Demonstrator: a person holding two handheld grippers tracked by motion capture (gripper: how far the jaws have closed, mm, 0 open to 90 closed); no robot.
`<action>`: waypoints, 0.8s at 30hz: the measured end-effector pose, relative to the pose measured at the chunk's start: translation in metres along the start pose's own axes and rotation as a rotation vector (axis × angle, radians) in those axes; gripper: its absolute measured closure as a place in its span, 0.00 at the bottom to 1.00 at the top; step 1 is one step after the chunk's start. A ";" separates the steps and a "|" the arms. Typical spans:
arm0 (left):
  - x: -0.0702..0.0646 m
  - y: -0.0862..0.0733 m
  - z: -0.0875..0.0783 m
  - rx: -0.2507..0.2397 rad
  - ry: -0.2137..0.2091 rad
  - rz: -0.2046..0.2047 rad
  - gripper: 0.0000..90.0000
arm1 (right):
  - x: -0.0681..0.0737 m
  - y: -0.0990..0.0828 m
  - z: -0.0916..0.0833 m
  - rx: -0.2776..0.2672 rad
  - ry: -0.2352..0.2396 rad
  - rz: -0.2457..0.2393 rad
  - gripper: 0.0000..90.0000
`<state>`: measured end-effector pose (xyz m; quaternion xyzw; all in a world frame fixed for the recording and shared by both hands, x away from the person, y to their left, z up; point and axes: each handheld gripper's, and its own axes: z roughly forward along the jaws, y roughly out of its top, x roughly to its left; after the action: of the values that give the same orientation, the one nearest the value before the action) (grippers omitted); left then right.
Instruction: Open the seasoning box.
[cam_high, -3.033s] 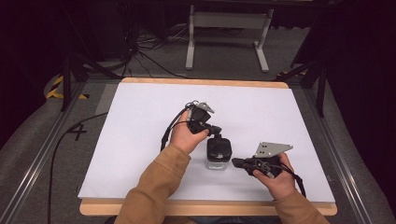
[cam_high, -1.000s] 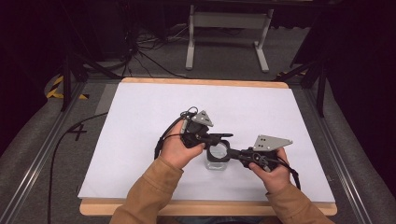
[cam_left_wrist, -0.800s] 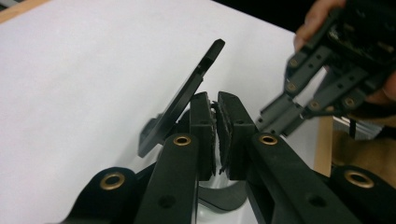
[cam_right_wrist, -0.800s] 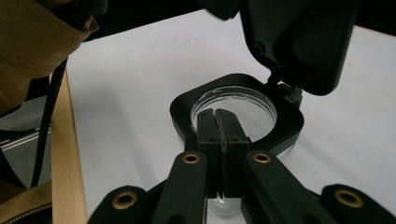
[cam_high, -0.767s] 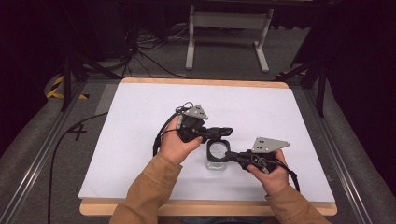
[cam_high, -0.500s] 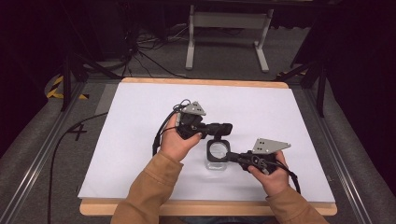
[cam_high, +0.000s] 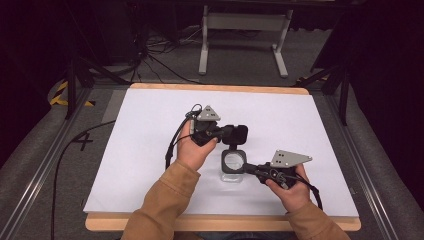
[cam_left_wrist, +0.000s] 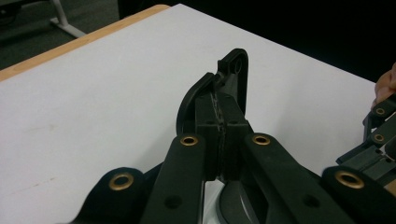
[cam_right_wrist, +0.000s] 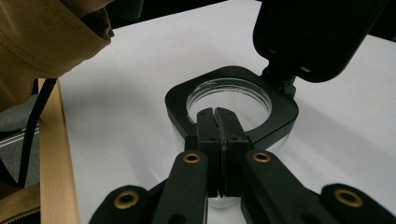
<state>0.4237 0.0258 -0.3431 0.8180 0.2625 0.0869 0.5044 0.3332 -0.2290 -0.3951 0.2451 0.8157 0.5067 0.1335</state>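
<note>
A clear square container with a black collar stood on the white desk just below centre, its mouth uncovered and its hinged black lid swung up at the collar's 12 o'clock edge. Nothing could be made out inside it through the clear wall.

The right gripper came in from 4 o'clock, and in the right gripper view its fingers were pressed together, pinching the near rim of the collar and pinning the container in place. The left gripper reached from 9 o'clock; its fingers were clamped on the raised lid, having just closed a little further with the lid's edge between them.

The lid stood nearly upright, its hinge line running roughly 9 to 3 across the far rim. As a judgement, the left hand was the one placed to move it, since the lid lay directly at its fingertips, pivoting over the mouth toward 6 o'clock or further back toward 12.
</note>
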 end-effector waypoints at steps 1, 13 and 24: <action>0.000 0.000 0.000 0.009 0.004 0.001 0.99 | 0.000 0.000 0.000 -0.001 0.000 0.002 1.00; -0.002 -0.002 0.002 -0.008 0.034 0.010 0.99 | 0.000 -0.001 0.000 -0.009 -0.006 0.002 1.00; -0.011 0.001 -0.009 0.028 -0.002 0.032 0.86 | 0.001 0.003 0.001 0.020 -0.004 -0.024 1.00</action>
<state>0.4113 0.0266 -0.3368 0.8291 0.2500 0.0904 0.4919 0.3334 -0.2266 -0.3924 0.2375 0.8234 0.4964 0.1386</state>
